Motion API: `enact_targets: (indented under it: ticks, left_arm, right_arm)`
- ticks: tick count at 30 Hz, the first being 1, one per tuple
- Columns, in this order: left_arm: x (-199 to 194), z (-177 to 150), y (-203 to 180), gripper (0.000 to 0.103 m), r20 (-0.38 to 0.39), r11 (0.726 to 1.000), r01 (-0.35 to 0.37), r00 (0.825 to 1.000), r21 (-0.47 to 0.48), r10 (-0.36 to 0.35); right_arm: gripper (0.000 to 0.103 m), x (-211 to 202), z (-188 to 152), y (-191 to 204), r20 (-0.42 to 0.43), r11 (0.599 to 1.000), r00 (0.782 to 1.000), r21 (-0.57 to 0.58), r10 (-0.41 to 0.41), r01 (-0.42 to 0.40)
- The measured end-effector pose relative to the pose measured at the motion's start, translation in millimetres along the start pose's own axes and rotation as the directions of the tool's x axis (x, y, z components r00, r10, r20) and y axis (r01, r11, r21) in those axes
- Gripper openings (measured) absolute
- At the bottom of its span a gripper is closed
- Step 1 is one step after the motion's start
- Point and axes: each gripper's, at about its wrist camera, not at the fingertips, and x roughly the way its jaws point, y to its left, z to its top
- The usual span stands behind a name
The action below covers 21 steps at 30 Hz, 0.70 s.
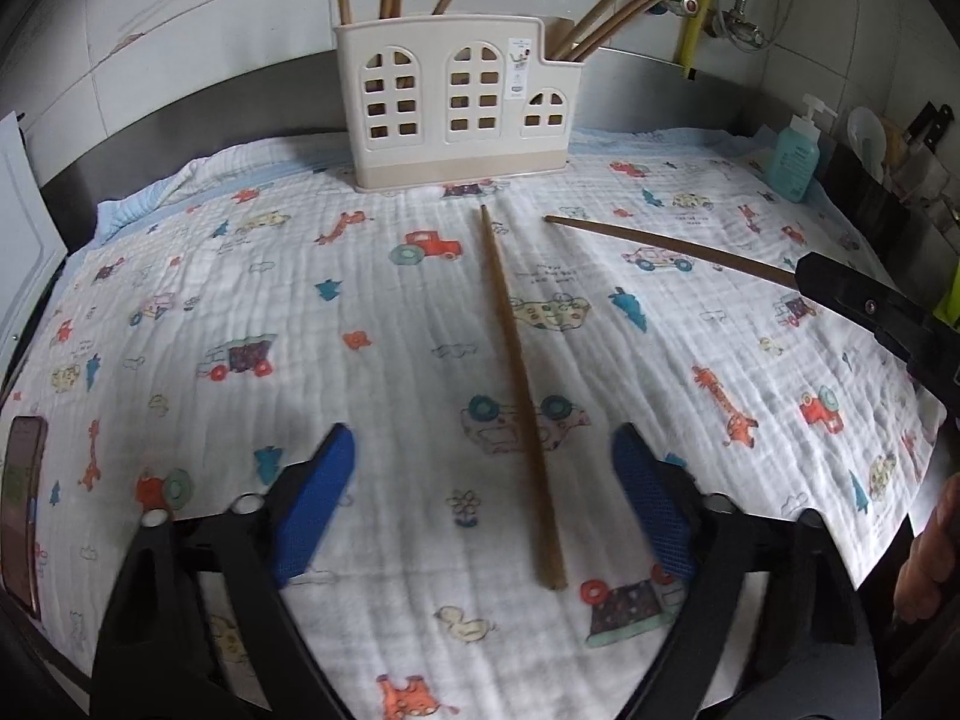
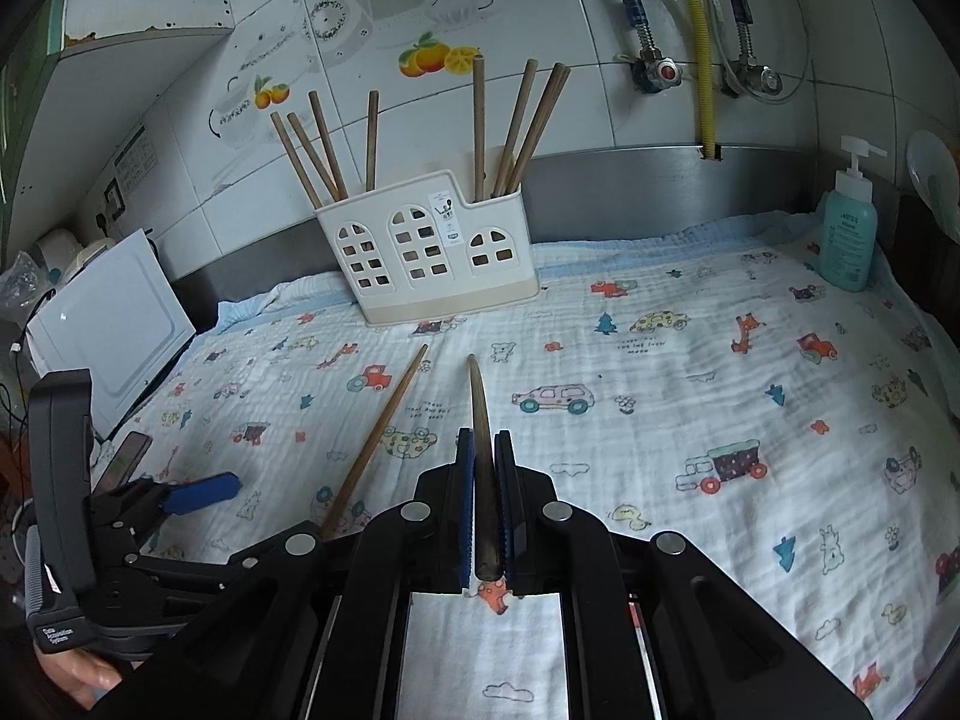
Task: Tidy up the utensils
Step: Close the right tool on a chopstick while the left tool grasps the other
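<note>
Two wrist views of a counter covered by a printed cloth (image 1: 372, 276) w/ vehicle and animal motifs. Left gripper (image 1: 483, 495), blue pads, jaws spread wide; no earlier view given, so nothing on jaw motion. Between the pads, not touched by either, lies a loose chopstick (image 1: 519, 384) flat on the cloth, thick end near the front edge, thin tip aimed toward the holder at the back edge. Right gripper (image 2: 485, 504), jaws pressed together, pinching a second chopstick (image 2: 480, 420) lengthwise betw. its blue pads; thin tip projects fwd, clear of the cloth as far as the left view shows. In the left view this gripper enters from the right edge of the cloth. Utensil holder (image 2: 429, 252), cream plastic w/ arched window cut-outs, stands upright at the back edge, against the steel backsplash; several chopsticks (image 2: 324, 147) lean in its taller compartments, more in the lower right one. Soap bottle (image 2: 847, 228), teal w/ pump, at the back right corner. Phone (image 1: 21, 510) at the left edge.
</note>
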Motion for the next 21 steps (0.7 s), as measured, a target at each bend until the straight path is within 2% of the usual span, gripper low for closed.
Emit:
enact_targets:
  ticks: [8,13,14,18,21]
  left_arm:
    - [11,-3,-9,0.042,-0.018,1.0,0.02,1.0,-0.002,-0.02]
    - [12,-2,-9,0.029,-0.014,1.0,0.022,1.0,0.003,-0.022]
    - [13,-2,-9,0.024,-0.016,1.0,0.028,0.999,0.004,-0.028]
    - [15,-4,-11,0.018,-0.023,0.999,0.039,0.999,0.014,-0.038]
    - [18,-5,-13,0.018,-0.034,0.999,0.037,0.999,0.027,-0.036]
  right_arm:
    - [0.007,0,2,-9,0.006,1.0,1.0,0.01,0.014,-0.014]
    - [0.007,3,1,-10,0.001,1.0,1.0,0.009,0.017,-0.017]
    - [0.007,4,1,-11,-0.001,1.0,1.0,0.011,0.019,-0.019]
    - [0.007,5,0,-10,-0.003,1.0,1.0,0.013,0.021,-0.021]
    - [0.007,6,0,-10,-0.003,1.0,1.0,0.014,0.022,-0.022]
